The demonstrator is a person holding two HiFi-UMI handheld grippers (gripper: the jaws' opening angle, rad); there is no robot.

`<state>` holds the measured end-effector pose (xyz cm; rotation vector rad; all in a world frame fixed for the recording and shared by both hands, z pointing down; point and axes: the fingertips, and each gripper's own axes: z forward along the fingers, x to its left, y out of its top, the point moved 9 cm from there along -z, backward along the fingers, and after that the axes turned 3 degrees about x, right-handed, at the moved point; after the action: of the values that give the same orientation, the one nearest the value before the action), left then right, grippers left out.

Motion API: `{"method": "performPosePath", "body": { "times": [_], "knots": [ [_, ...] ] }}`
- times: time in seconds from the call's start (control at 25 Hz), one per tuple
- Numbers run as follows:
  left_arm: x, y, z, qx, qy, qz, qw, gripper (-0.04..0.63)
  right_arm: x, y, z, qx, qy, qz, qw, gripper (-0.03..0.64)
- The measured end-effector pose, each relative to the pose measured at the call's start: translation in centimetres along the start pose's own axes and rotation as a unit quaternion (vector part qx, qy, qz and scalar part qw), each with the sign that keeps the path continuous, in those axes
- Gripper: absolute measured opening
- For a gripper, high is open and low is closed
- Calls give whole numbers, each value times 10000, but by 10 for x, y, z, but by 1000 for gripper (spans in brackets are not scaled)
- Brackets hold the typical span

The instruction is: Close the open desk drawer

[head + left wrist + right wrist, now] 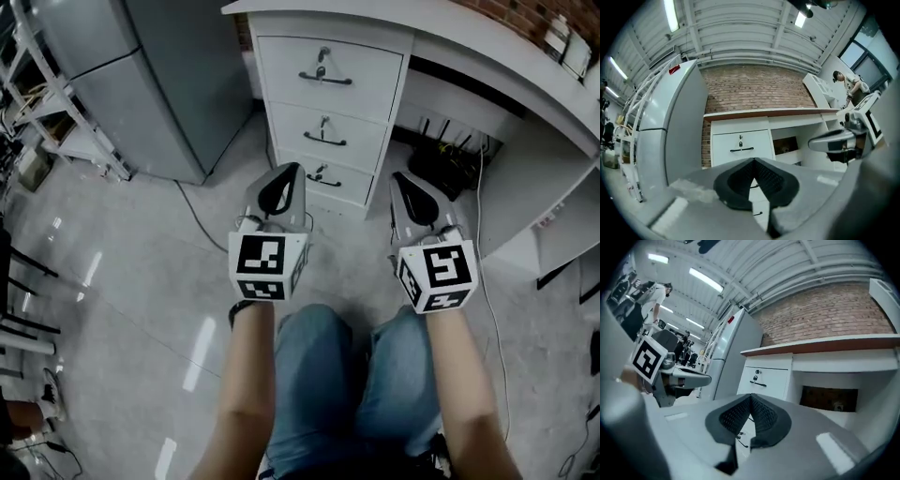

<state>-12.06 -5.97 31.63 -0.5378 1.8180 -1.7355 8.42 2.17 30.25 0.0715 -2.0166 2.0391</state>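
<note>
Bottom drawer (339,178) partly behind left claw (289,171); desk (469,49) top-cropped.

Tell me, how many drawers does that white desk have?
3, stacked one above another under the desk: the top drawer, the middle drawer and the bottom drawer. None seems hidden.

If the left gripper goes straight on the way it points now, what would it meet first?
Most likely the white drawer unit: the left gripper, jaws together and empty, points level at its closed drawer fronts, and nothing stands between. Which drawer it would touch I cannot tell; depth is unclear.
</note>
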Motion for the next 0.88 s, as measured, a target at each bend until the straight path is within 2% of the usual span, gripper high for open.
{"method": "performPosePath", "body": {
  "times": [0.12, 0.44, 0.6, 0.88],
  "knots": [
    [-1, 0, -2, 14, 2, 25, 10000, -2, 8, 2, -1, -99, -44, 62, 9999, -2],
    [2, -4, -3, 110, 36, 15, 9999, -2, 11, -4, 9, 33, -90, 730, 9973, -3],
    [2, -4, 0, 211, -14, 28, 9998, -2, 9, -6, 10, 49, -187, 806, 9966, -3],
    [2, -4, 1, 71, -17, -18, 10000, -2, 5, -6, 10, 4, -197, 776, 9968, -3]
  ]
}}
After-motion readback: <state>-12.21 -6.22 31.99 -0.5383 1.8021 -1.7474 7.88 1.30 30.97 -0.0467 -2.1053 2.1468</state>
